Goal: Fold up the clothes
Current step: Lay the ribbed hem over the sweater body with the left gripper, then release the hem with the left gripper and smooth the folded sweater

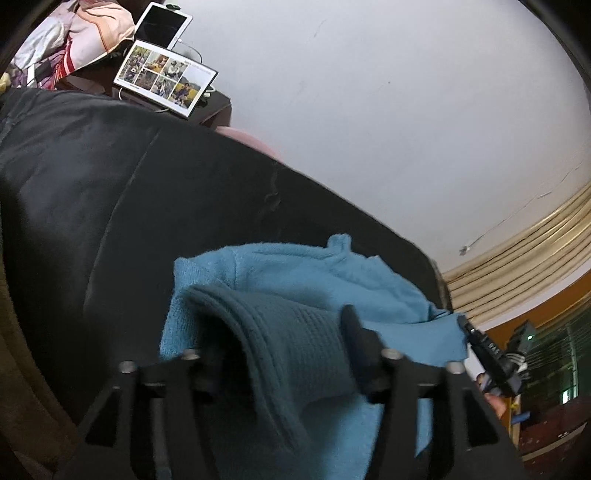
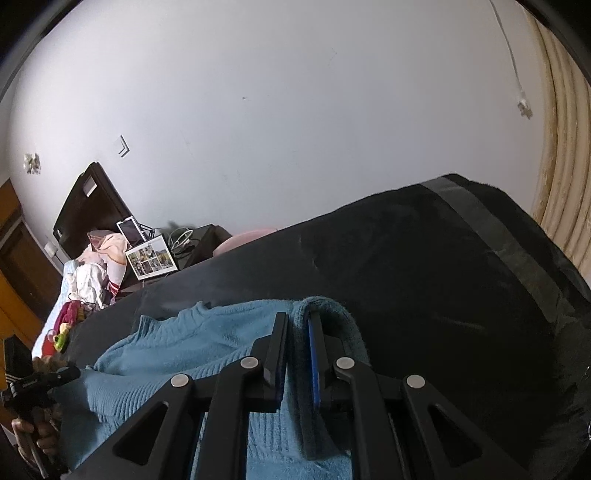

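A blue knit sweater (image 1: 295, 273) hangs between my two grippers above a black cushioned surface (image 1: 110, 192). In the left wrist view a thick ribbed fold of it lies between the fingers of my left gripper (image 1: 273, 328), which stand wide around the bunched cloth. In the right wrist view my right gripper (image 2: 297, 325) is shut on a rolled edge of the sweater (image 2: 207, 332). The right gripper also shows in the left wrist view (image 1: 487, 354), at the sweater's far corner. The left gripper shows at the left edge of the right wrist view (image 2: 33, 380).
A dark side table holds a photo collage frame (image 1: 166, 77) and a tablet (image 1: 164, 24), with a heap of pink and white clothes (image 1: 88, 37) beside it. A white wall (image 2: 277, 110) is behind. Beige curtains (image 2: 565, 147) hang at the right.
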Action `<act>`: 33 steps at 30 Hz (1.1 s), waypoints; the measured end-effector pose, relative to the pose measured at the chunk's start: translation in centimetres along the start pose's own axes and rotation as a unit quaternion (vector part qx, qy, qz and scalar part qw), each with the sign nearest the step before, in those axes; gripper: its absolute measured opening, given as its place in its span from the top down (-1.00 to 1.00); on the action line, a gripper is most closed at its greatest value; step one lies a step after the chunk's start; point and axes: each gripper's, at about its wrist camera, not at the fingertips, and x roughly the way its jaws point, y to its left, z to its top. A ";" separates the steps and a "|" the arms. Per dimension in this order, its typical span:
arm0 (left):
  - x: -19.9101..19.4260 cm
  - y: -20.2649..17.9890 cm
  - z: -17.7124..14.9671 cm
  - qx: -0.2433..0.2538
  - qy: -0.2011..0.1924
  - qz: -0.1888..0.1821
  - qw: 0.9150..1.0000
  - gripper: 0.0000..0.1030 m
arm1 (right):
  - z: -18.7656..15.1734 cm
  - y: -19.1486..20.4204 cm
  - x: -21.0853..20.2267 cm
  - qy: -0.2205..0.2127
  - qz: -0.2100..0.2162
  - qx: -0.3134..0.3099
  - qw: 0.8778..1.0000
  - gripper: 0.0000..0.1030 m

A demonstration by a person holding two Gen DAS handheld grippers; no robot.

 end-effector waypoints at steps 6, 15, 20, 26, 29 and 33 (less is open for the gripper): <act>-3.7 0.0 -0.1 -0.012 -0.032 -0.012 0.999 -0.54 | 0.3 -1.1 -2.4 -0.005 0.023 0.019 1.000 0.63; -6.1 -3.7 -5.6 0.145 -0.004 0.023 0.989 -0.54 | -2.5 1.0 -6.7 0.012 0.025 -0.057 0.998 0.53; -4.4 -5.9 -8.2 0.241 0.022 0.075 0.967 -0.54 | -6.9 5.6 -6.4 0.091 0.032 -0.181 0.979 0.53; -1.6 -6.5 -8.3 0.269 0.041 0.114 0.956 -0.54 | -9.2 7.7 -3.6 0.141 0.017 -0.236 0.961 0.53; -0.2 -6.2 -8.0 0.271 0.051 0.141 0.951 -0.54 | -8.8 7.2 -1.4 0.165 0.015 -0.220 0.961 0.53; 1.0 -6.1 -7.0 0.272 0.046 0.162 0.948 -0.54 | -8.2 7.5 0.6 0.174 0.014 -0.224 0.959 0.39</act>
